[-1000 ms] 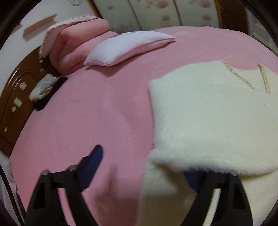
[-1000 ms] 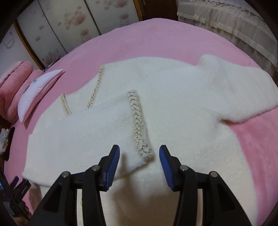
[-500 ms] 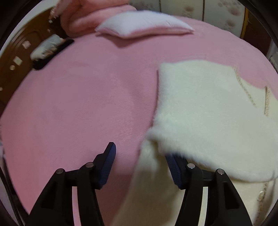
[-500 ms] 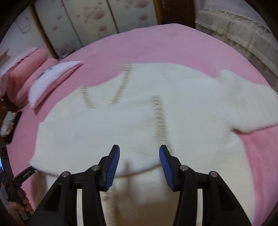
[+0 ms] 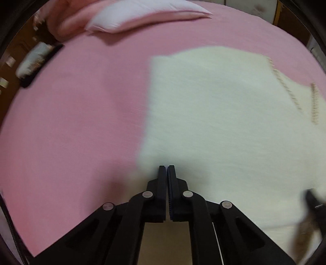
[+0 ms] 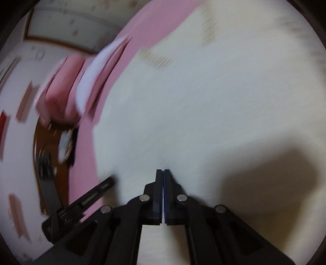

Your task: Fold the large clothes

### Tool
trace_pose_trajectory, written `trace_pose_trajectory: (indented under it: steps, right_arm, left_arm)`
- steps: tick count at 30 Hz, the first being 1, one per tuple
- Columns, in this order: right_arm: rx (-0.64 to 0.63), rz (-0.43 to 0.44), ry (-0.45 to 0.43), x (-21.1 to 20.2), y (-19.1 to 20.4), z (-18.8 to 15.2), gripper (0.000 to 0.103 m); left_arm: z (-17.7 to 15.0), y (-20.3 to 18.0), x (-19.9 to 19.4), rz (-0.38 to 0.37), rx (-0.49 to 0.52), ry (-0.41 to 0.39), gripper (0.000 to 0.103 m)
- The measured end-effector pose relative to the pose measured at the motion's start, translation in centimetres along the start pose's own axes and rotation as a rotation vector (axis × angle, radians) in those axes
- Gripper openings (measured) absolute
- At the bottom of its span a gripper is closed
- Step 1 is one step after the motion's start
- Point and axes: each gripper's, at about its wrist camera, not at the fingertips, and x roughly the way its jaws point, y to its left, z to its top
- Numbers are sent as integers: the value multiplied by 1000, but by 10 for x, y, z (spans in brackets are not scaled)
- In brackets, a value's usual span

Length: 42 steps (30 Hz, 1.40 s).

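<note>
Fleecy white garment is pinched in both my left gripper and right gripper; I'd lift evenly toward twelve o'clock, keeping the edge taut.

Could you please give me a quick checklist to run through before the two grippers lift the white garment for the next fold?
1. Left gripper shut on the white garment: ok, jaws together at its edge.
2. Right gripper shut on the garment: ok.
3. How many layers each gripper holds: cannot tell, blurred.
4. Pink bed bare beside the garment: ok.
5. Pillow apart from the garment: ok.
6. Far sleeve lying flat: cannot tell.
</note>
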Motion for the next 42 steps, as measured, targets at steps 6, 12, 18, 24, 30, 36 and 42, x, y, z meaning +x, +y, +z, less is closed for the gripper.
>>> trace_pose_trajectory:
  steps: [6,12,18,24,30,36,42]
  right_arm:
    - [133,-251,-269,-95,-89,20,0]
    - [-88,-101,-291,-94,-21,29,1]
    - [-241,139,83,42,51,20,0]
    - [-148,17,-140,26,7,65,0]
    - [-41,-208,-345,-40,-70,75,0]
    - [-44,-374,-353,-60,-41,63,1]
    - [19,-332,-261,-85,-17,24,4]
  left_arm:
    - [3,-1,2,41,52,-9,2]
    - [26,-29,-22,-292,38,-12,10]
    - [77,-44,26,-284,-92,118,9]
    - [117,-2,51,-19,-101,5,9]
    - [109,5,71,22,41,-39,9]
    - [75,-16,40,172,200,-136,10]
    - [3,-11,-30,51,226,-165,54]
